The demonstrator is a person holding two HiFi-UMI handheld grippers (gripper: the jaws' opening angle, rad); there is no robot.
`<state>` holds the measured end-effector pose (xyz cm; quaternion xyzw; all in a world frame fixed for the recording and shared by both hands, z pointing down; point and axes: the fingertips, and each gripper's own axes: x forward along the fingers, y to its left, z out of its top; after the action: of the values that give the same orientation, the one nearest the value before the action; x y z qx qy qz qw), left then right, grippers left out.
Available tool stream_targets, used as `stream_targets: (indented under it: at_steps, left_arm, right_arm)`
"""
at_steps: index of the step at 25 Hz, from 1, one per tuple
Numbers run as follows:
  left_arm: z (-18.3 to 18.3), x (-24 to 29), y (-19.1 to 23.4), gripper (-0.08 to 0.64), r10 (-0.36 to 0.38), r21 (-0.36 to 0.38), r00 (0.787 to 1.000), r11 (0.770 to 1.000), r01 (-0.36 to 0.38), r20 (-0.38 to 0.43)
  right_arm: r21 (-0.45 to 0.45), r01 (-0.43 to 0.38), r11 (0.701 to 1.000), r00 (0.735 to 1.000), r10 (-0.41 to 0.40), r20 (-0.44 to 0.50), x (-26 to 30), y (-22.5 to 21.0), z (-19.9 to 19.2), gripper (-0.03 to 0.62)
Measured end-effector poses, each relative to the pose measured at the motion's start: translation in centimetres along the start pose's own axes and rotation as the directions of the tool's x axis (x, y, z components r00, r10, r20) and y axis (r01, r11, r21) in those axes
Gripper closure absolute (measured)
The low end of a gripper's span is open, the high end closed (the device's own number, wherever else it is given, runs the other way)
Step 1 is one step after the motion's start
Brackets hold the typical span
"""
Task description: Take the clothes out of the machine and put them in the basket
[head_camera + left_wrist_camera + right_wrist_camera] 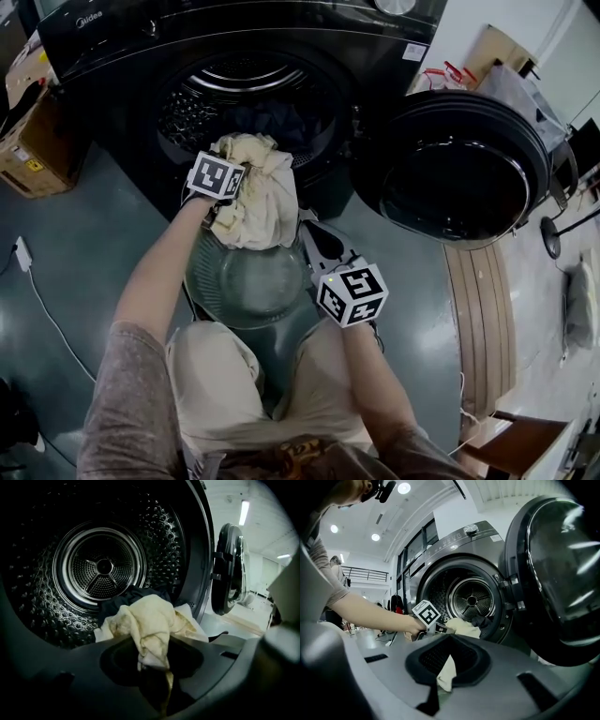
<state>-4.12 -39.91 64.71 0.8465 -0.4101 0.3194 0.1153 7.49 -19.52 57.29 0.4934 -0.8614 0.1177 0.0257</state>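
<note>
A person crouches before a dark front-loading machine (112, 47), its round glass door (459, 169) swung wide to the right. The left gripper (154, 667) is clamped on a crumpled cream cloth (262, 202) at the mouth of the drum. The bundle hangs partly over the lip, just above a round grey plastic basket (202, 281) on the floor between the machine and the person's knees. The right gripper (445, 677), lower and nearer the person, appears closed on a hanging corner of the same cloth. A dark garment (117, 604) lies behind it in the drum.

The likely trouble is a snag: the cloth may catch on the drum lip or drag the dark garment out onto the floor. With only a pinch of fabric in each claw, a hard pull could slip a grip, and loose folds might land outside the basket's rim.
</note>
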Motion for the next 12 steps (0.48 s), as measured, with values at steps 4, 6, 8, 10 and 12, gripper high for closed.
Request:
stream_targets:
  at_steps: [4, 6, 8, 10, 12]
  left_arm:
    - [-0.5, -2.3, -2.7, 0.483, -0.084, 0.019, 0.996, 0.996, 0.084, -0.007]
    - [-1.2, -3.7, -4.7, 0.488, -0.140, 0.039, 0.990, 0.989, 0.140, -0.017]
    - [-2.1, -5.4, -6.8, 0.489, -0.194, 0.055, 0.981, 0.979, 0.195, -0.026]
    - [-2.9, -7.5, -9.0, 0.489, -0.246, 0.071, 0.969, 0.966, 0.247, -0.029]
    - [-3.7, -9.6, -10.9, 0.491, -0.288, 0.086, 0.957, 0.953, 0.290, -0.032]
  right_arm:
    - [0.001, 0.002, 1.000, 1.000, -0.002, -0.006, 0.0, -0.5, -0.2, 0.597]
    - [0.003, 0.003, 1.000, 1.000, -0.003, -0.009, 0.0, -0.6, -0.4, 0.597]
    - [0.003, 0.001, 1.000, 1.000, -0.001, -0.011, 0.0, -0.7, -0.5, 0.597]
    - [0.006, 0.005, 1.000, 1.000, -0.005, -0.011, 0.0, -1.0, -0.7, 0.597]
    - [0.017, 0.008, 1.000, 1.000, -0.008, -0.009, 0.0, -1.4, -0.7, 0.597]
